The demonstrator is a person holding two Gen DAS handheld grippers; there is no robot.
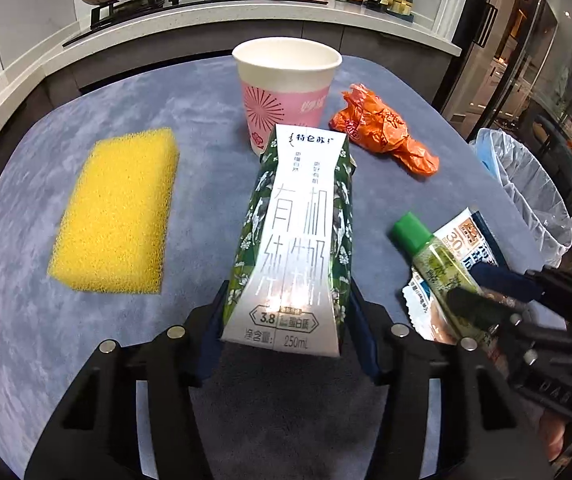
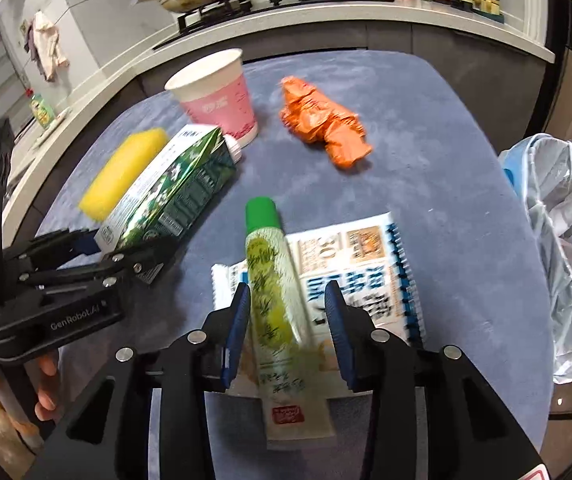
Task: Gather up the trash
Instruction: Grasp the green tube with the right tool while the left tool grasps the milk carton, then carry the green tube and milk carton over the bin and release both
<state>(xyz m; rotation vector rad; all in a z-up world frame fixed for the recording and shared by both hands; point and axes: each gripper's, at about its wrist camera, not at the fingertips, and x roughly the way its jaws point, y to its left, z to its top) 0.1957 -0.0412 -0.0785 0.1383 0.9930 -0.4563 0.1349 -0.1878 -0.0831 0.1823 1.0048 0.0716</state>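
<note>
Glossy green-and-white milk carton (image 1: 294, 240), printed "250mL" and "3.8", sits clamped in the left hand-held gripper (image 1: 290, 320) at lower centre. The right hand-held gripper (image 2: 286, 336) stands open around a green-capped tube (image 2: 273, 300), its pads apart from it.

the milk carton (image 1: 292, 240) reads "3.8" and "250ml" near its lower edge, under large chinese characters. the flat snack packet (image 2: 362, 268) shows "30". the left gripper (image 2: 125, 256) body carries "genrobot.ai". smaller print is too blurred to read.

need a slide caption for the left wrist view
Left hand-held gripper closes on a milk carton lying on the blue table, beside a yellow sponge and paper cup.
</note>
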